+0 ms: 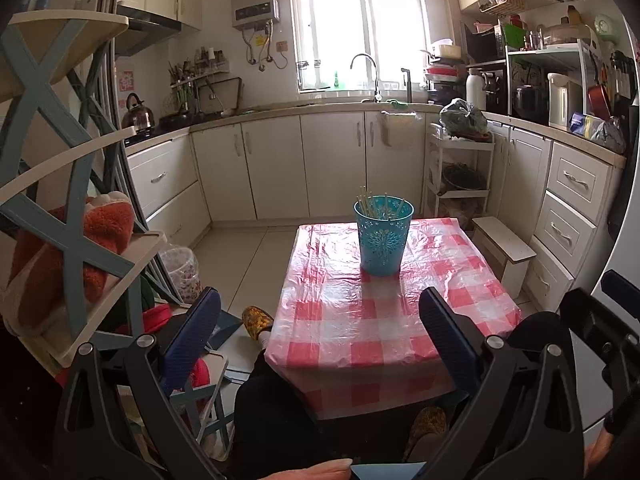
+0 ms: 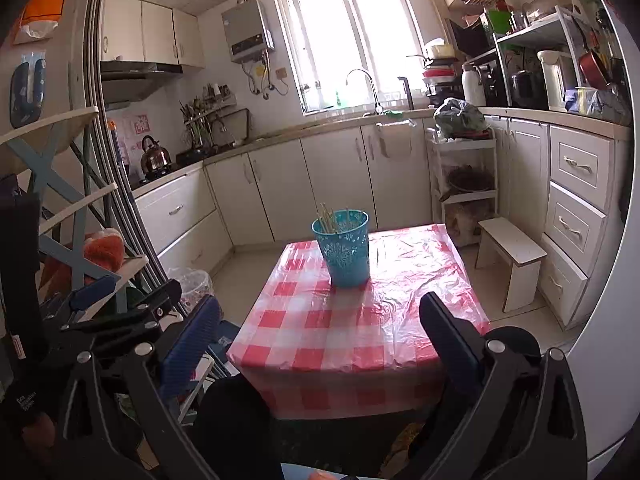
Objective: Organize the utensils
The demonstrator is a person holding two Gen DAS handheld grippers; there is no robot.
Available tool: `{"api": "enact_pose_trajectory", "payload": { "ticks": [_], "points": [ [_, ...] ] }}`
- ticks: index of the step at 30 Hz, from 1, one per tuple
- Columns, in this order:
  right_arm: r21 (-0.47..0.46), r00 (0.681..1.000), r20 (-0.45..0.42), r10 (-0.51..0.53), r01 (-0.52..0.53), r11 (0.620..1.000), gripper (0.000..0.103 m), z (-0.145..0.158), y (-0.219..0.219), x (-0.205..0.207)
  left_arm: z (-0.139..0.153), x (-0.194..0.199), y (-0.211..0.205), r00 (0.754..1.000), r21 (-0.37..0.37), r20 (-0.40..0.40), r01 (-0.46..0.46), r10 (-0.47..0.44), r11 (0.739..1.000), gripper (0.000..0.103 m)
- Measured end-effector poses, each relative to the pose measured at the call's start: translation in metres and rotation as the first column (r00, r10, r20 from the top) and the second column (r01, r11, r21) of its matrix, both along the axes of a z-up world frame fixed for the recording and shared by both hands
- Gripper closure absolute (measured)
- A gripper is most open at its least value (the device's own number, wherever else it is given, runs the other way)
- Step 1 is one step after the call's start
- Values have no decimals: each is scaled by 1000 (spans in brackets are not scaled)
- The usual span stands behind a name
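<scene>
The chopsticks [image 1: 376,205] stood gathered upright in the teal holder [image 1: 382,240] on the checked desk [image 1: 360,320], apparently already sorted, while the left gripper [image 1: 320,328] and right gripper [image 2: 320,328] hung well short of the holder, jaws apart and empty.

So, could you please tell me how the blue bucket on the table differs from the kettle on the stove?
The blue bucket is turquoise plastic with a cut-out pattern; the kettle is shiny metal. The bucket is open-topped and holds chopsticks; the kettle is closed, with a handle arching over it. Both stand upright.
</scene>
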State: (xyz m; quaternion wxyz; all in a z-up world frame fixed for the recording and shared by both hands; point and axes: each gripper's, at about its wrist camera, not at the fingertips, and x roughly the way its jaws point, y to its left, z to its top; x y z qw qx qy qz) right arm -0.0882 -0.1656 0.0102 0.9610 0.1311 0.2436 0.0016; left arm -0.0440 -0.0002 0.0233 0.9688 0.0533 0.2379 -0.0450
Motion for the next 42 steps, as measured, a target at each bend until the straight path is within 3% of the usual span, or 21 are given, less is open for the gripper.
{"api": "enact_pose_trajectory", "payload": {
  "ticks": [31,42],
  "points": [
    [-42,998,19,65,-64,997,7,10,26,-30,5,-37,30,998,-55,53,-17,20,998,8],
    [-37,997,-5,81,-81,996,7,2,30,-18,0,-30,35,999,-56,34,-36,38,998,8]
  ]
}}
